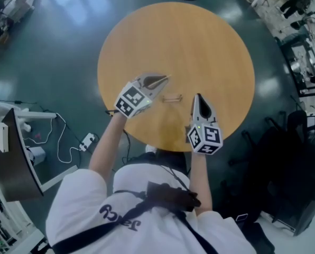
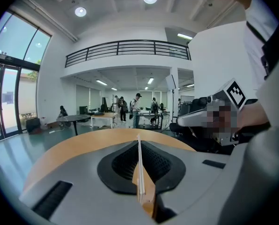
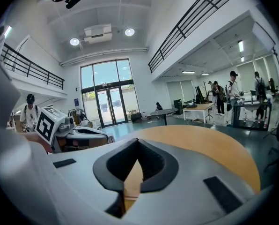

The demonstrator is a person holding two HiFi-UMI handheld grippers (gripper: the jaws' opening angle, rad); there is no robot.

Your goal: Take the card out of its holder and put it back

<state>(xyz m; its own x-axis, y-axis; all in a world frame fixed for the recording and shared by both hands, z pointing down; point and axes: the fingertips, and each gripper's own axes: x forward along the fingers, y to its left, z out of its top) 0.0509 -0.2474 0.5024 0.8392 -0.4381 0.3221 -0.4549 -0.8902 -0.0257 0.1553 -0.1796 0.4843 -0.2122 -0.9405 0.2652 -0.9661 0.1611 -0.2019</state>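
The left tongs (image 1: 164, 79) are clamped on a thin white card (image 2: 140, 170), held edge-on above the table (image 1: 200, 41). A weak pinch could let it slip, or it could bend on reinsertion. What looks like the small holder (image 1: 172, 97) lies loose between the two tools (a nudge could make it skid). The right tongs (image 1: 198, 96) are closed on nothing. No writing is legible, only square markers.

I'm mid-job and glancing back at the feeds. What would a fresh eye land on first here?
The round wooden table fills the middle of the head view, and a small holder lies on it between the two grippers. The left gripper is shut on a thin white card, which its own view shows edge-on. The right gripper is shut and empty, just right of the holder.
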